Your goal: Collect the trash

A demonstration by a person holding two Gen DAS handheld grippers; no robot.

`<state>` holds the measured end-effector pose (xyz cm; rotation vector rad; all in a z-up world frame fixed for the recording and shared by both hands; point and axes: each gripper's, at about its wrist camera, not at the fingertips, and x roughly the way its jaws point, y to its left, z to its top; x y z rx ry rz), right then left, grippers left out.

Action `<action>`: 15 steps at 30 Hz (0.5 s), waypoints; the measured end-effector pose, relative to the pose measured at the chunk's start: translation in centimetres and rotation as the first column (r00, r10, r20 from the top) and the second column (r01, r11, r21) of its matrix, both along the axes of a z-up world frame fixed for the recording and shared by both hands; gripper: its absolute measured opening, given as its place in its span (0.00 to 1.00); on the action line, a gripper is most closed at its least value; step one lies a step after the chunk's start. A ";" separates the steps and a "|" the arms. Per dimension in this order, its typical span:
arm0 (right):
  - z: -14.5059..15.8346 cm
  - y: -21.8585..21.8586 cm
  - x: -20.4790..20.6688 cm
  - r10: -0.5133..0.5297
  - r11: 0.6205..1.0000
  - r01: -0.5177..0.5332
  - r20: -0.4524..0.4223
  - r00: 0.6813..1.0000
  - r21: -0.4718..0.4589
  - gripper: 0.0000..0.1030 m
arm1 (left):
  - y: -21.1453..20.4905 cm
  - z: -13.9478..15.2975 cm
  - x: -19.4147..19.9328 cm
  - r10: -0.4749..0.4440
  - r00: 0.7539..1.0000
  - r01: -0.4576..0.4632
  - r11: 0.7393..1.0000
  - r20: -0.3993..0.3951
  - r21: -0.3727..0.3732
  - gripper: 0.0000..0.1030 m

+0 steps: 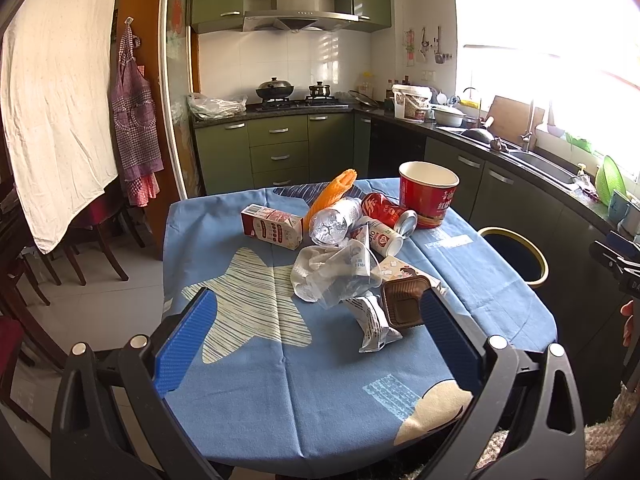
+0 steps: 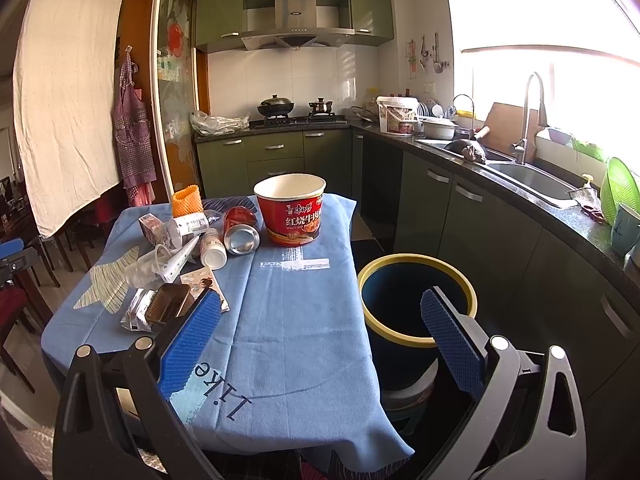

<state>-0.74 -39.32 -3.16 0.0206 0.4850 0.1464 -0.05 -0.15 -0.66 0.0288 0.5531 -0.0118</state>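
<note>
A heap of trash lies on the blue tablecloth [image 1: 280, 380]: a red noodle bowl [image 1: 428, 194] [image 2: 291, 209], crushed red can [image 1: 386, 210] [image 2: 240, 231], clear plastic bottle [image 1: 334, 220], milk carton [image 1: 272, 226], orange foam net [image 1: 330, 196], crumpled clear plastic [image 1: 340, 276], brown plastic tray [image 1: 402, 304] [image 2: 168, 303] and silver wrapper [image 1: 372, 326]. A dark bin with a yellow rim [image 2: 416, 292] [image 1: 516, 256] stands right of the table. My left gripper [image 1: 318, 308] is open above the near cloth, short of the heap. My right gripper [image 2: 320, 308] is open, spanning the table edge and bin.
Green kitchen cabinets, a stove with pots [image 1: 276, 90] and a counter with a sink [image 2: 532, 184] run along the back and right. A white sheet [image 1: 60, 100] and an apron hang at left, with dark wooden chairs [image 1: 92, 240] below. A hand [image 1: 628, 320] shows at the right edge.
</note>
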 end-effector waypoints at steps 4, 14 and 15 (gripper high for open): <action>0.0 0.0 0.0 -0.001 1.000 0.001 -0.002 1.000 0.000 0.96 | -0.4 -0.1 0.0 -0.005 1.000 0.005 1.000 -0.004 0.001 0.94; 0.2 0.0 0.0 0.000 1.000 0.000 -0.003 1.000 0.003 0.96 | -0.6 -0.3 -0.1 -0.006 1.000 0.006 1.000 -0.007 0.001 0.94; 0.2 0.0 0.0 0.001 1.000 -0.001 -0.003 1.000 0.003 0.96 | -0.7 -0.3 -0.1 -0.006 1.000 0.006 1.000 -0.007 0.001 0.94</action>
